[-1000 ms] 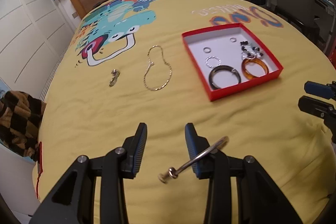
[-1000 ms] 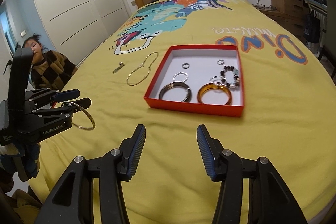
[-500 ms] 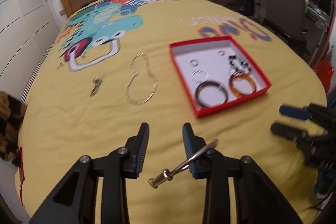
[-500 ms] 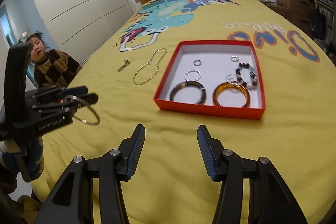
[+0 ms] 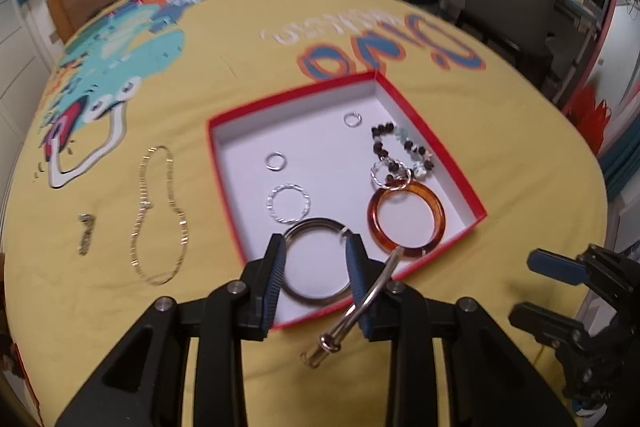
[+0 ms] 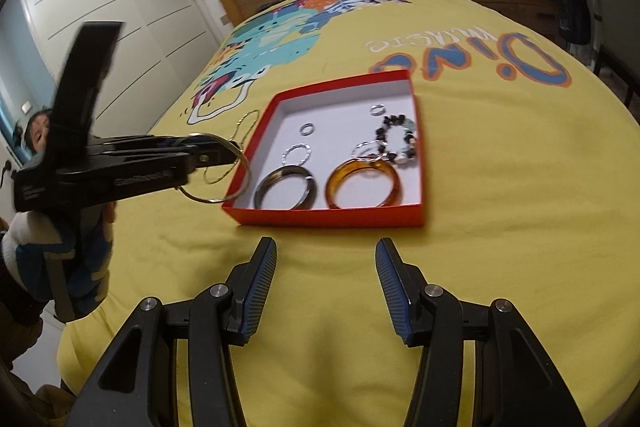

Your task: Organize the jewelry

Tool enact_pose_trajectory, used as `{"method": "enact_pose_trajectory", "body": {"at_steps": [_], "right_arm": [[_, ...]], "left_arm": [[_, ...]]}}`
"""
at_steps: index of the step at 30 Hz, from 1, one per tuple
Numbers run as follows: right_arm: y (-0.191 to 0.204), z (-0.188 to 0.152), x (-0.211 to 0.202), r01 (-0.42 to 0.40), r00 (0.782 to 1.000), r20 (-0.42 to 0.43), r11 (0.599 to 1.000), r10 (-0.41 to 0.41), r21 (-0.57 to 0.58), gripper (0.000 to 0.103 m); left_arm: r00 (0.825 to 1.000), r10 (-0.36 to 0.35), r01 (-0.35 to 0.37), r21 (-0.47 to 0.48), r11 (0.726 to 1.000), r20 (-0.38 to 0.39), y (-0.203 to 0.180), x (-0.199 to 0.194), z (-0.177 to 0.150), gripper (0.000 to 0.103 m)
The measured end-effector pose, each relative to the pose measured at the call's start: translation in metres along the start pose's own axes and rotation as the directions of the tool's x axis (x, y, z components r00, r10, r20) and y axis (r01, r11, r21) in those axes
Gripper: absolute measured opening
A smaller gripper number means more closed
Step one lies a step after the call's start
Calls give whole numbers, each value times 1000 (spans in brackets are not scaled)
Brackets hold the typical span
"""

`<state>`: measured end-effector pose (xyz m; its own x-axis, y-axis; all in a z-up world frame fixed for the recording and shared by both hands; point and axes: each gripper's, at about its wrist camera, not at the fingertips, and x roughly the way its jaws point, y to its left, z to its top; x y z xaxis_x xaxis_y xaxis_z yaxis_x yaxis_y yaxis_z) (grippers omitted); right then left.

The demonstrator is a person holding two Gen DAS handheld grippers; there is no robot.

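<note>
Bed point(image 5: 280, 59), yellow dinosaur-print cover: red box point(image 5: 436, 143), gold chain point(image 5: 160, 215), small metal clasp point(image 5: 85, 233) alongside.

The box point(image 5: 440, 143) sat on the bed point(image 5: 224, 67), nearer its foot. In it, two bangles point(image 5: 406, 217) lay side by side along the near wall, small rings point(image 5: 276, 161) behind them, a bead bracelet point(image 5: 400, 155) toward the right wall. A chain point(image 5: 160, 215) and a small clasp point(image 5: 85, 233) lay left of the box.

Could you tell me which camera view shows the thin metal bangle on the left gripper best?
The right wrist view: the thin metal bangle hangs as a nearly whole loop. The left wrist view shows only a foreshortened arc beside one finger.
</note>
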<state>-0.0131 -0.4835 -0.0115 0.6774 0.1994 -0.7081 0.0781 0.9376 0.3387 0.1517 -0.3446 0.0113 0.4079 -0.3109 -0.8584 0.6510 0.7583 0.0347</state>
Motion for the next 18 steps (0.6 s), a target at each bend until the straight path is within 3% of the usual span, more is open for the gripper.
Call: {"method": "enact_pose_trajectory", "body": {"at_steps": [7, 18], "right_arm": [[-21, 1, 7, -4, 1000, 0, 1000, 4, 31, 51], [-39, 2, 11, 0, 1000, -1, 999, 0, 53, 51]], "left_arm": [[997, 37, -36, 8, 999, -74, -4, 49, 21, 29], [990, 81, -83, -14, 996, -115, 5, 78, 32, 32]]}}
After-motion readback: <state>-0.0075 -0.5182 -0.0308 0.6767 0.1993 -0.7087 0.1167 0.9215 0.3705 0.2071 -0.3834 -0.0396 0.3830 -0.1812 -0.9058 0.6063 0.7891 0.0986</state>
